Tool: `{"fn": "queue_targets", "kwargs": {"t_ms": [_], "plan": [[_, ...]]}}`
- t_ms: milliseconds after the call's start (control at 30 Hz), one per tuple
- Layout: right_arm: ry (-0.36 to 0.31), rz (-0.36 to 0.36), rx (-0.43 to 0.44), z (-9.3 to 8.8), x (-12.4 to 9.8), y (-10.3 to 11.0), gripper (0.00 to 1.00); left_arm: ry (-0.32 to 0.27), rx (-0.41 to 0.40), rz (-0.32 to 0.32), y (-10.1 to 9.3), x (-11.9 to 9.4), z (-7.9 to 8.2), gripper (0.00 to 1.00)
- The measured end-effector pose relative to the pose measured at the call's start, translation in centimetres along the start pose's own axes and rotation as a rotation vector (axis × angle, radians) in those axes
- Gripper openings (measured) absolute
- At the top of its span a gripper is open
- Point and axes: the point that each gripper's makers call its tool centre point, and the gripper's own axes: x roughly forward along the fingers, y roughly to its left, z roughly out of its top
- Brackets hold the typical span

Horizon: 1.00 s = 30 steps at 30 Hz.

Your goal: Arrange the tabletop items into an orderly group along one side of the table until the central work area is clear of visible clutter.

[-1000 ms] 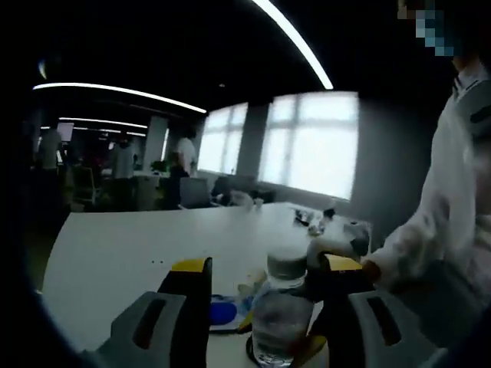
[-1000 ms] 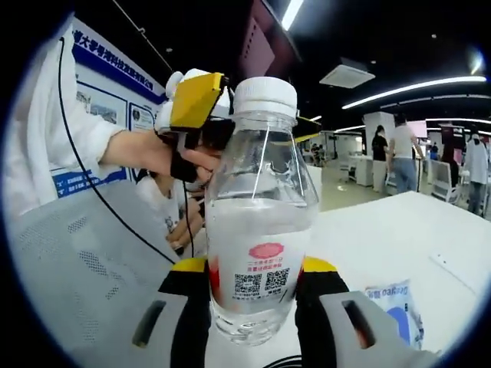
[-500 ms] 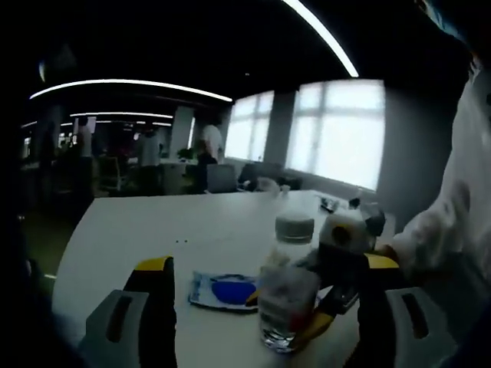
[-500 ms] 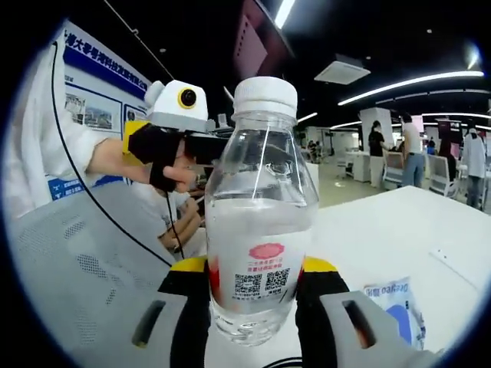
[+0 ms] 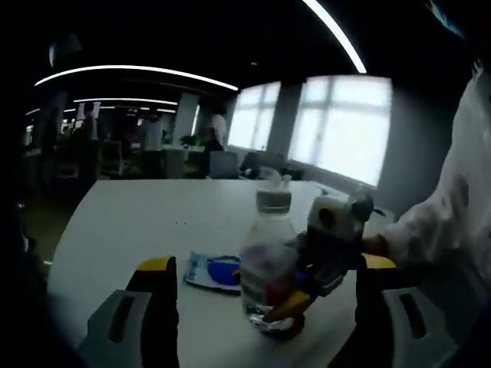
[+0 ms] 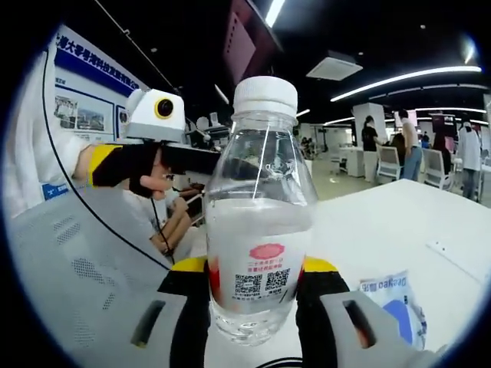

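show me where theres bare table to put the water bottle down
Bare white table runs wide beyond the blue packet, toward the far edge. More bare top lies right of the packet in the right gripper view. It is crowded around the water bottle itself: right gripper shut on it, packet beside it, left gripper close by.

The water bottle (image 6: 261, 230) label carries two QR codes under a red emblem with unreadable small print, and the blue-and-white packet (image 6: 393, 303) bears blurred lettering
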Motion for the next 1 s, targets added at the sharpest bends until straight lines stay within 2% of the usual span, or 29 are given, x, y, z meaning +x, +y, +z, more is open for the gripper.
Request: {"fn": "queue_targets", "kwargs": {"t_ms": [167,533,1000], "plan": [[0.008,-0.008,-0.011,-0.1,0.8,-0.6,0.40,-0.017,-0.034,0.017,0.4,-0.4,-0.5,0.92],[0.019,-0.048,-0.040,-0.7,3.2,-4.1,0.40,-0.042,-0.081,0.042,1.6,-1.1,-1.3,0.89],[0.017,-0.094,-0.019,-1.5,4.6,-7.1,0.40,-0.045,-0.110,0.027,1.1,-0.4,-1.8,0.86]]}}
